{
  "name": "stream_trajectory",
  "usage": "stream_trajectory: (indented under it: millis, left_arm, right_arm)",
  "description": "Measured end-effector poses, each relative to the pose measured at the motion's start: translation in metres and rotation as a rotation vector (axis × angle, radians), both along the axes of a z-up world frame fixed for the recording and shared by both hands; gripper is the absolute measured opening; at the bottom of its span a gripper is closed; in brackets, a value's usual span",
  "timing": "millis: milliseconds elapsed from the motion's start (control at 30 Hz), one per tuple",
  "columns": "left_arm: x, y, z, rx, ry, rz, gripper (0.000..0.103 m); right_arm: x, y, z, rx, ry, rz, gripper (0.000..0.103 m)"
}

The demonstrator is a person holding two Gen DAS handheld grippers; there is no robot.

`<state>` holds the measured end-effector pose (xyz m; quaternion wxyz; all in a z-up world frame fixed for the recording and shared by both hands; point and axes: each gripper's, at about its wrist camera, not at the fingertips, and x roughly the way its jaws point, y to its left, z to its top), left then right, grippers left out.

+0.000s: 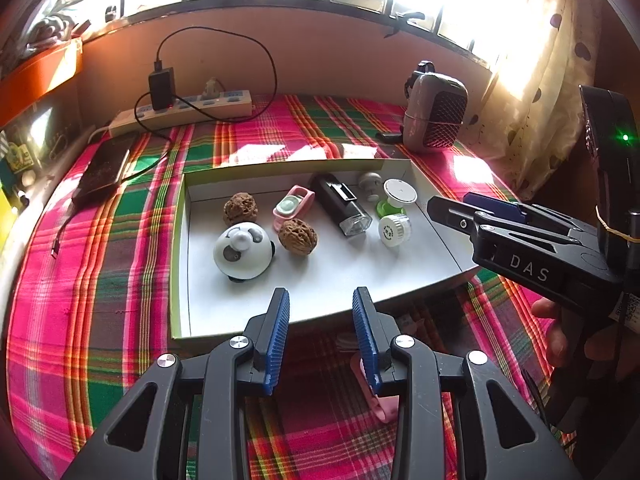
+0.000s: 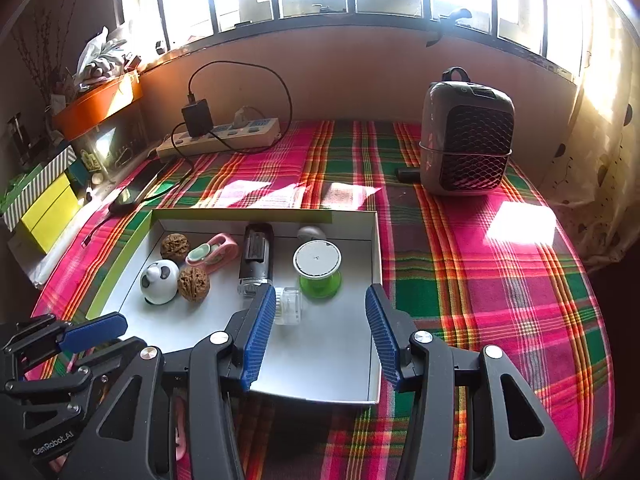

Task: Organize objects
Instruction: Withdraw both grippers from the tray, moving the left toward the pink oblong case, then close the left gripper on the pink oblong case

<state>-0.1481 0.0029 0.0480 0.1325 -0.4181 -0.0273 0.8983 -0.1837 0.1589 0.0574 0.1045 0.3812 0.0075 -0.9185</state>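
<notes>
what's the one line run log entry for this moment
left gripper: open, empty | right gripper: open, empty | white tray: two walnuts, panda toy, black device | phase: hovering at near edge

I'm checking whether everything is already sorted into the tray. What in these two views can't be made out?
- Pink item on the cloth: left wrist view, mostly behind the left gripper's fingers; identity unclear.
- Grey-white knob at the white tray's back wall: right wrist view, half hidden by the green-based spool.
- Small clear jar: right wrist view, partly behind the right gripper.
</notes>
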Motion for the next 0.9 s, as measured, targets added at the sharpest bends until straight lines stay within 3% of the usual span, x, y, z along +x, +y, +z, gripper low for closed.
stream_trajectory:
  millis: [133, 433, 900]
  left_arm:
    - [0.014, 0.003, -0.001, 0.023, -0.022, -0.011, 0.031]
    - [0.033, 0.017, -0.006, -0.005, -0.036, -0.038, 0.033]
    - [0.038, 0.039, -0.032, -0.029, -0.122, -0.049, 0.034]
  right_arm:
    - [0.012, 0.004, 0.002, -0.008, 0.013, -0.009, 0.048]
    - [0.033, 0.013, 0.003, -0.020, 0.025, -0.020, 0.048]
    - [0.058, 0.021, -0.011, -0.030, -0.005, -0.028, 0.048]
